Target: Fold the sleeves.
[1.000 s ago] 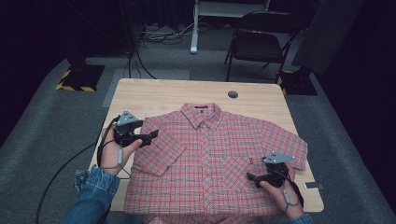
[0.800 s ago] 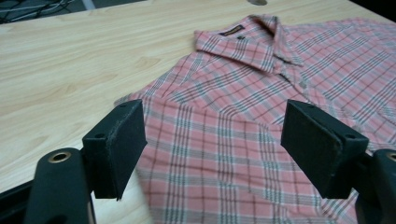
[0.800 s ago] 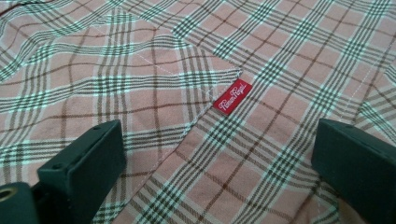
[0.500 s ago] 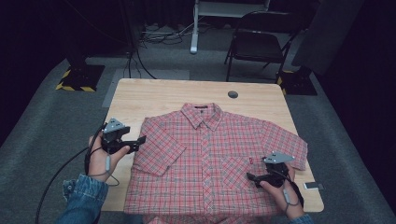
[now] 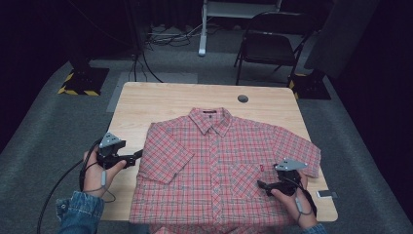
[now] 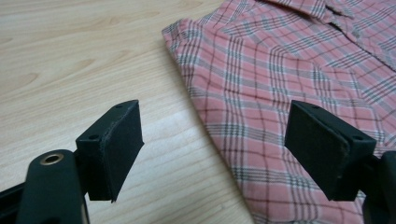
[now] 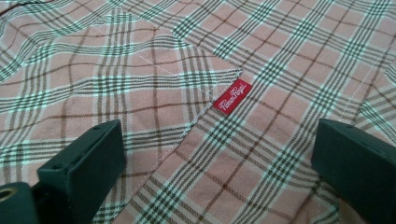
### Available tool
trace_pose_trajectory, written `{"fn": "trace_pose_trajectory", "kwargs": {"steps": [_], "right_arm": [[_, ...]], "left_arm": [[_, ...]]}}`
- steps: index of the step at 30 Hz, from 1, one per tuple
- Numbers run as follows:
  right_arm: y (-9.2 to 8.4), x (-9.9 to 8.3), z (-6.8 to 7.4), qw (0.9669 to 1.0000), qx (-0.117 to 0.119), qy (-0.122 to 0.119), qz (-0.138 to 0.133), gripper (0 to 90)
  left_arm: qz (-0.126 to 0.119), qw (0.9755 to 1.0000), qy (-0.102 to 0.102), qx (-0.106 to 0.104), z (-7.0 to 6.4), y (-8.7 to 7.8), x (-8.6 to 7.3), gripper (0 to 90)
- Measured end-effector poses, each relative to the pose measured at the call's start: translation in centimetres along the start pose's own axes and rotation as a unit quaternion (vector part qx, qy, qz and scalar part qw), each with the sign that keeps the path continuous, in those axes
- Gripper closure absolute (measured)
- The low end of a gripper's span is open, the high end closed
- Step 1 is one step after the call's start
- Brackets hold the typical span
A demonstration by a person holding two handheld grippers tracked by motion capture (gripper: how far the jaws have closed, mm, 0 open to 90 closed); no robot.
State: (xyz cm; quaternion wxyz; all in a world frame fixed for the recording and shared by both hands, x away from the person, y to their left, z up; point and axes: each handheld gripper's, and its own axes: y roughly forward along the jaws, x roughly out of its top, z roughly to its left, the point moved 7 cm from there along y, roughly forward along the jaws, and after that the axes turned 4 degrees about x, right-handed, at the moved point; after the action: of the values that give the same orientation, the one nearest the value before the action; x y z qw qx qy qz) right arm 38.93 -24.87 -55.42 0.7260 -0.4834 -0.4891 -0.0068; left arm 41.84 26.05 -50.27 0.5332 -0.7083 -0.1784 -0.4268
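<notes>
Our right gripper (image 7: 219, 154), jaws apart, reveals the red-plaid cotton shirt's (image 5: 219, 170) small red pocket label (image 7: 232, 97); our left gripper (image 6: 212, 144) gapes at its sleeve.

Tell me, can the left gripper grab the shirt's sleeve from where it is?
Probably yes. The left gripper is open, beside the sleeve of the shirt, with only bare table between them.

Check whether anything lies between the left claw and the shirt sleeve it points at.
Nothing visible does. The left claw is open, with bare table below one jaw and the edge of the shirt sleeve just ahead, flat and uncovered.
</notes>
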Motion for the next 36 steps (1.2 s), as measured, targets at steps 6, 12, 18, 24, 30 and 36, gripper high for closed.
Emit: {"fn": "trace_pose_trajectory", "kwargs": {"steps": [6, 12, 18, 24, 30, 36], "right_arm": [[0.0, 0.0, 0.0, 1.0000, 0.000, 0.000, 0.000, 2.9], [0.0, 0.0, 0.0, 1.0000, 0.000, 0.000, 0.000, 2.9], [0.0, 0.0, 0.0, 1.0000, 0.000, 0.000, 0.000, 2.9], [0.0, 0.0, 0.0, 1.0000, 0.000, 0.000, 0.000, 2.9], [0.0, 0.0, 0.0, 1.0000, 0.000, 0.000, 0.000, 2.9], [0.0, 0.0, 0.0, 1.0000, 0.000, 0.000, 0.000, 2.9]], "left_arm": [[0.010, 0.9999, -0.005, 0.008, 0.6, 0.1, -1.1, 18.5], [0.024, 0.9996, -0.010, 0.012, 1.1, 0.3, -2.5, 18.3], [0.046, 0.9986, 0.001, 0.026, 1.3, 0.5, -3.7, 17.5], [0.065, 0.9974, 0.000, 0.030, 1.4, 0.7, -4.9, 17.2], [0.077, 0.9960, 0.014, 0.044, 1.5, 0.8, -5.5, 17.1], [0.081, 0.9947, 0.012, 0.062, 1.7, 1.1, -5.8, 5.7]]}}
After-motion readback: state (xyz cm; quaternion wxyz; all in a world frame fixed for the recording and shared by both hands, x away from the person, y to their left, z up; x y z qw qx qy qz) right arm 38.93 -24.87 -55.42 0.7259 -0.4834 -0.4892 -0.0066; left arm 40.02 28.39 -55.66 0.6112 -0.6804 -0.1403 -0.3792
